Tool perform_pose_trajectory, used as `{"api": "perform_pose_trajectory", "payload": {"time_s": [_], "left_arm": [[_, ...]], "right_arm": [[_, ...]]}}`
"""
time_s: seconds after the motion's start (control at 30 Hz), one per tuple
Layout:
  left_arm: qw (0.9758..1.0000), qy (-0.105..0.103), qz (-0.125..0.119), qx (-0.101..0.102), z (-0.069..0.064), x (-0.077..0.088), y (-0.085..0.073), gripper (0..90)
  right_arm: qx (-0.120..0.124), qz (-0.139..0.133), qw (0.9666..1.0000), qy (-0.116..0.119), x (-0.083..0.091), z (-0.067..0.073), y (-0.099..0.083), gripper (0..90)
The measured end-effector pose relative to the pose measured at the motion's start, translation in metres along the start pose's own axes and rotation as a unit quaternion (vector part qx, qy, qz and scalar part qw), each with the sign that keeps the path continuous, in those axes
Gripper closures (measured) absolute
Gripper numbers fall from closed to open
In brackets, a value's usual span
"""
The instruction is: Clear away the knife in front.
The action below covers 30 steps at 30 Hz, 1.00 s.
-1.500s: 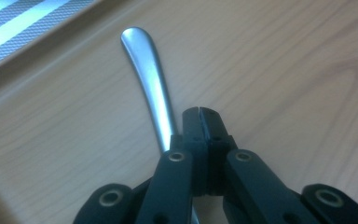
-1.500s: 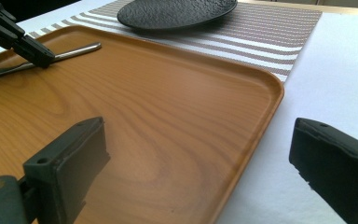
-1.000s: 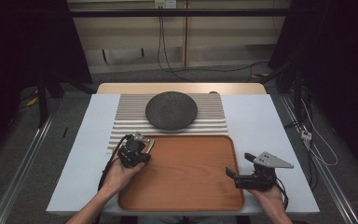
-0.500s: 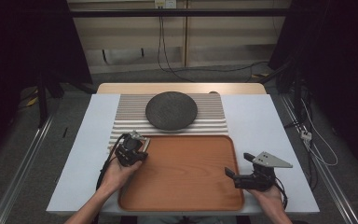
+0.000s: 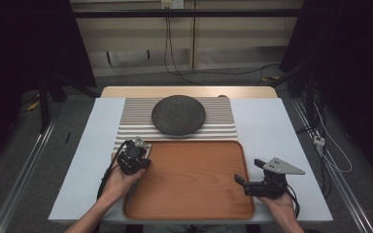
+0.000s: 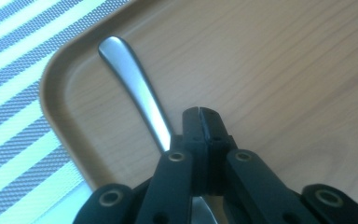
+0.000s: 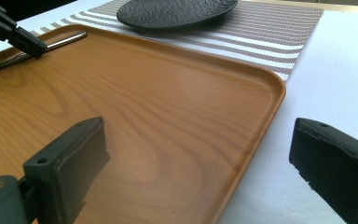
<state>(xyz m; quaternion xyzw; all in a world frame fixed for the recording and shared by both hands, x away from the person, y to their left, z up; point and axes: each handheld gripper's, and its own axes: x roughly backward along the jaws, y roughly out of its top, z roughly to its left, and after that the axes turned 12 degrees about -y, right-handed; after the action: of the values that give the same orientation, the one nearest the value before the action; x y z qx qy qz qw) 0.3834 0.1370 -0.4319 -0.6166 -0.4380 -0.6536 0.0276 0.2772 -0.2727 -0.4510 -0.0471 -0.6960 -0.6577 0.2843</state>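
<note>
Wood-grain tray (image 5: 194, 184) nearest, centred on white table (image 5: 281, 136). Right gripper (image 7: 196, 158) low at tray's right edge, jaws spread wide, nothing between, likely waiting its turn. Left gripper (image 6: 200, 116) over tray's far-left corner, jaws pressed together, tips just beside metal utensil handle (image 6: 135, 88) lying flat on tray, apparently not clamped on it. Beyond: striped mat (image 5: 131, 124), dark round plate (image 5: 178, 114) resting on it, probably next destination for cutlery.

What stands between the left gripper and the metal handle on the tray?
Nothing visible does. The left gripper, its jaws shut, is right beside the handle. The handle lies on the tray near a corner and runs on under the gripper's body. I cannot tell whether they touch.
</note>
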Motion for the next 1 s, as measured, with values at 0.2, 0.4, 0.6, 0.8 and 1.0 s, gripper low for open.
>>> {"api": "perform_pose_trajectory", "payload": {"time_s": [0.2, 0.4, 0.6, 0.8, 1.0], "left_arm": [[1.0, 0.004, 0.0, 0.002, 0.001, 0.003, -0.004, 90.0], [0.9996, 0.002, -0.017, 0.02, 0.006, 0.006, -0.011, 90.0], [0.9995, 0.003, -0.02, 0.023, 0.007, 0.007, -0.013, 90.0], [0.9995, 0.005, -0.022, 0.024, 0.006, 0.008, -0.015, 90.0], [0.9994, 0.004, -0.025, 0.025, 0.007, 0.009, -0.017, 90.0]], "right_arm": [[0.001, 0.0, 1.0, -0.001, 0.0, 0.0, 0.0, 4.0], [0.001, 0.0, 1.0, -0.001, 0.0, 0.0, 0.0, 4.0], [0.001, 0.0, 1.0, 0.0, 0.0, 0.0, 0.0, 4.0], [0.003, -0.001, 1.0, 0.0, 0.001, 0.0, 0.0, 4.0], [0.003, -0.001, 1.0, -0.001, 0.001, 0.0, 0.0, 4.0]]}}
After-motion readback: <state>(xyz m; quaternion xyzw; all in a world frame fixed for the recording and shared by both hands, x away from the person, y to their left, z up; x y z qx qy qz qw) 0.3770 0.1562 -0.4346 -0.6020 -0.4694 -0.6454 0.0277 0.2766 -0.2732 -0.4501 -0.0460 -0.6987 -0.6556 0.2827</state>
